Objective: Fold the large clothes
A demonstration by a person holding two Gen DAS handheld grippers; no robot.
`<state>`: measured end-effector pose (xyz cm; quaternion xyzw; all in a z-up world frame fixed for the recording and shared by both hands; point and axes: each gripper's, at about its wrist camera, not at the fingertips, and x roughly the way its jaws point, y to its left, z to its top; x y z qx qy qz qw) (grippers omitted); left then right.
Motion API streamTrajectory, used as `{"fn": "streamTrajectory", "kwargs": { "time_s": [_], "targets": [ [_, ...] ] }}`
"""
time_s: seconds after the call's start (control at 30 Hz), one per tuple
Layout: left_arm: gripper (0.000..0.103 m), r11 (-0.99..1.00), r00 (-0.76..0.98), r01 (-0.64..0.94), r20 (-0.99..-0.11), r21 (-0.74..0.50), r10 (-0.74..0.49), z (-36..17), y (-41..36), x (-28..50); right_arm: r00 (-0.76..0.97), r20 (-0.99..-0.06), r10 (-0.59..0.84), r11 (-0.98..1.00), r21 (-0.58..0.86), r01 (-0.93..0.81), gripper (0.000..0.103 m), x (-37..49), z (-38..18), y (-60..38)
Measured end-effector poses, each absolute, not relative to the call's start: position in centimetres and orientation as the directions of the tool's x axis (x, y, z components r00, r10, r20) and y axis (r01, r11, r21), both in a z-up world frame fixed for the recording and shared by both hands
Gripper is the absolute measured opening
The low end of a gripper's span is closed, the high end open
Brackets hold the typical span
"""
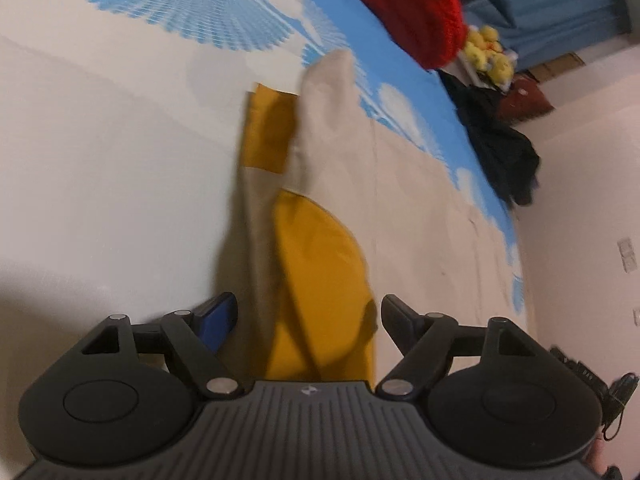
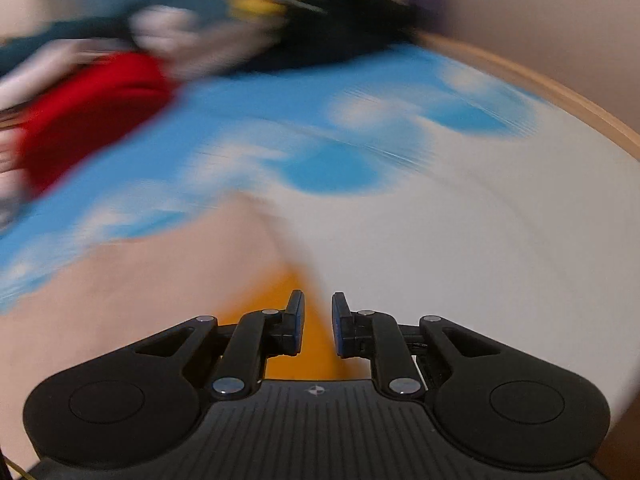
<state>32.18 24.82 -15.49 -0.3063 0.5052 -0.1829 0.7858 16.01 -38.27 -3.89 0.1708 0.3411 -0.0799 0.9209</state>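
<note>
A beige garment with mustard-yellow panels point(image 1: 320, 280) lies on a bed sheet with a blue-and-white print point(image 1: 200, 12). In the left wrist view my left gripper point(image 1: 308, 312) is open, its fingers wide apart on either side of a raised fold of the beige and yellow cloth. In the blurred right wrist view my right gripper point(image 2: 318, 320) stands slightly open just above the garment's yellow part point(image 2: 288, 292), with beige cloth point(image 2: 160, 272) to its left. I see no cloth pinched between its fingers.
A red knitted garment point(image 1: 420, 8) and a dark garment point(image 1: 500, 148) lie at the far side of the bed, with yellow plush toys point(image 1: 488, 48) behind. The red garment point(image 2: 88, 104) and dark garment point(image 2: 340, 40) show blurred in the right wrist view. A wooden bed edge point(image 2: 560, 92) runs at right.
</note>
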Motion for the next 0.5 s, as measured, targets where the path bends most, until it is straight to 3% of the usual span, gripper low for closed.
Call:
{"fn": "streamTrajectory", "kwargs": {
  "time_s": [0.1,0.17,0.23,0.27,0.37,0.43,0.5],
  "targets": [
    [0.079,0.766,0.401,0.066,-0.686,-0.639,-0.607,-15.7,22.7,32.6,0.738,-0.627,0.252,0.938,0.347,-0.025,0.016,17.6,-4.0,-32.4],
    [0.07,0.802,0.402,0.117,-0.711,-0.586,-0.577,-15.5,21.4,32.4,0.655,-0.642,0.398,0.911,0.358,-0.203,0.016,18.4,-4.9,-28.1],
    [0.031,0.796,0.389,0.12,-0.71,-0.593,-0.587,-15.6,21.3,32.7,0.595,-0.658,0.462,0.887,0.331,-0.322,0.016,18.8,-5.5,-24.6],
    [0.024,0.785,0.383,0.119,-0.702,-0.608,-0.601,-15.7,21.4,32.7,0.562,-0.669,0.486,0.872,0.331,-0.36,0.016,19.3,-5.9,-23.1],
    [0.013,0.811,0.38,0.184,-0.721,-0.555,-0.579,-14.5,20.7,33.0,0.45,-0.784,0.427,0.89,0.278,-0.361,0.016,21.3,-8.6,-20.1],
    [0.01,0.832,0.375,0.214,-0.743,-0.512,-0.554,-12.8,19.7,33.2,0.375,-0.869,0.322,0.916,0.187,-0.354,0.004,23.2,-11.2,-18.9],
    [0.009,0.846,0.388,0.234,-0.752,-0.479,-0.533,-11.1,18.8,33.2,0.366,-0.885,0.289,0.926,0.162,-0.34,0.0,23.9,-11.5,-18.2]
  ]
}}
